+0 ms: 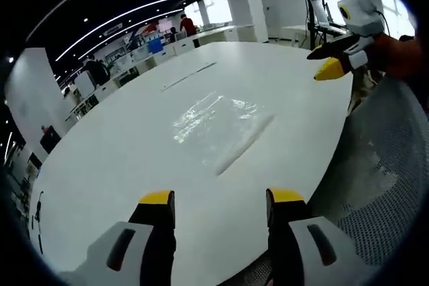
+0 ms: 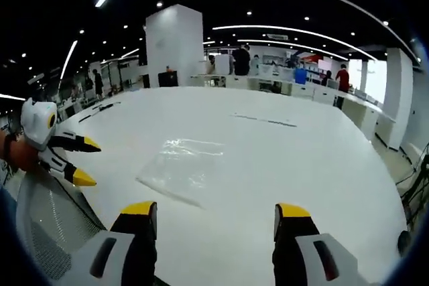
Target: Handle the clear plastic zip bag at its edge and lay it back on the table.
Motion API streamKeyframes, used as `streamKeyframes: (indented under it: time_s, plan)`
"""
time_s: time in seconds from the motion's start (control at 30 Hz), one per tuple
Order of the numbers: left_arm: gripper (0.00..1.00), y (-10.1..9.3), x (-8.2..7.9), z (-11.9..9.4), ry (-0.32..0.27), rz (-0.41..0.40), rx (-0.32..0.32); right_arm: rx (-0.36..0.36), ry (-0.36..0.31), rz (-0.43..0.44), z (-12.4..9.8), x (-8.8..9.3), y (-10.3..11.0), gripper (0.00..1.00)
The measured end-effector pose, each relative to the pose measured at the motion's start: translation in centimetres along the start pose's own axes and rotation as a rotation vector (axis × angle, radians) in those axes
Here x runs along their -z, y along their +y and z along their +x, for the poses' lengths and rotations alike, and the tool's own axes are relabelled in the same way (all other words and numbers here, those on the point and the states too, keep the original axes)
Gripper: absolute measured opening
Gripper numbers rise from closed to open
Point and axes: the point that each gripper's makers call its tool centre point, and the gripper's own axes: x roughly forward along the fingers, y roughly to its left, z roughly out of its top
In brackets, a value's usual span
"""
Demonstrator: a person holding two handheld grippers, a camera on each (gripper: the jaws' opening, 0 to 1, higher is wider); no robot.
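Bright ceiling strip lights (image 2: 295, 31) glare softly on the fisheye-bent white table (image 2: 301, 159).

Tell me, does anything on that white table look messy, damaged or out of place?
Nothing stands out. The clear zip bag lies flat, slightly crinkled, on the white table, with no spill around it. Both grippers, left and right, are open and apart from it.

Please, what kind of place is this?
Probably a large open office or lab: a big white table holding a clear zip bag, long ceiling light strips, and desks with people in the background.
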Motion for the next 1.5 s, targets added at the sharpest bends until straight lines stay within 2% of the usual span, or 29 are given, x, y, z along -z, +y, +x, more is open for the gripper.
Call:
streamKeyframes:
  time_s: [0.2,0.33,0.53,0.9,1.23,1.5]
  plan:
    - [0.52,-0.3,-0.2,-0.2,-0.018,-0.016,0.009,0.017,0.058,-0.162,0.6,0.6,1.0,0.69]
    - [0.52,-0.7,-0.5,-0.3,-0.027,0.005,0.02,0.015,0.075,-0.212,0.7,0.7,1.6,0.68]
    - [0.52,-0.9,-0.7,-0.2,-0.035,0.004,0.034,0.063,0.073,-0.249,0.2,0.4,1.1,0.66]
    - [0.51,-1.5,-0.8,-0.1,-0.042,0.03,0.058,0.122,0.052,-0.241,-0.1,0.0,-0.1,0.64]
    - [0.5,-0.4,0.2,0.1,0.008,0.017,0.011,0.072,0.042,-0.293,0.1,-0.2,1.2,0.64]
    - [0.49,0.2,0.9,0.2,0.054,0.059,-0.041,0.029,0.035,-0.309,0.1,-0.2,2.3,0.63]
